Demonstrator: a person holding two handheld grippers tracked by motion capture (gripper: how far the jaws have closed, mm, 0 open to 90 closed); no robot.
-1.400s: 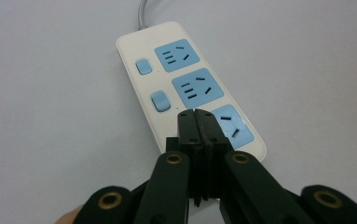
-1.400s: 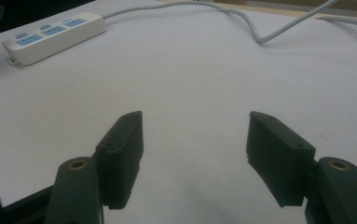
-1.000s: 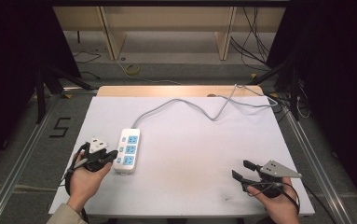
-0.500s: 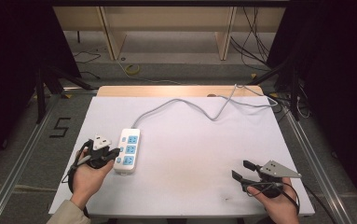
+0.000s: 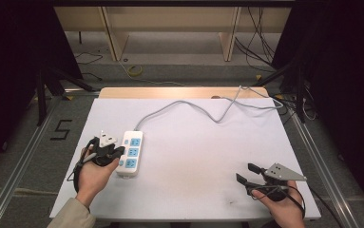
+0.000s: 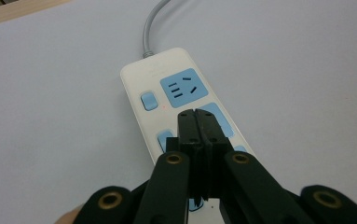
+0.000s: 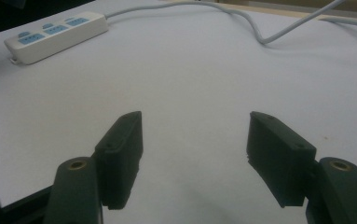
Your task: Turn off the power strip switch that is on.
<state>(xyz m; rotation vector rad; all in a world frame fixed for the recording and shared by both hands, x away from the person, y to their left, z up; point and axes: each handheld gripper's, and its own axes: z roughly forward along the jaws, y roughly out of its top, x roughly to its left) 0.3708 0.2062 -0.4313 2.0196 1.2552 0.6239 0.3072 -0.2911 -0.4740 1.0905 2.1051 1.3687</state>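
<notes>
Left gripper over the power strip

The left gripper (image 6: 195, 114), jaws clenched on nothing, sits over the power strip (image 5: 130, 153) at the surface's (image 5: 194, 156) left; the right gripper (image 5: 247, 174), well apart from the strip, jaws released.

The left gripper (image 6: 195, 122), jaws pressed together, hides the power strip (image 6: 167, 88)'s near sockets and switches.

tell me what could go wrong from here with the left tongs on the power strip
1. The shut left tongs sit over the power strip between its switches; a push could miss the small blue switch.
2. The strip lies loose on the table, and the open right tongs are far away, so pressing may slide it.
</notes>
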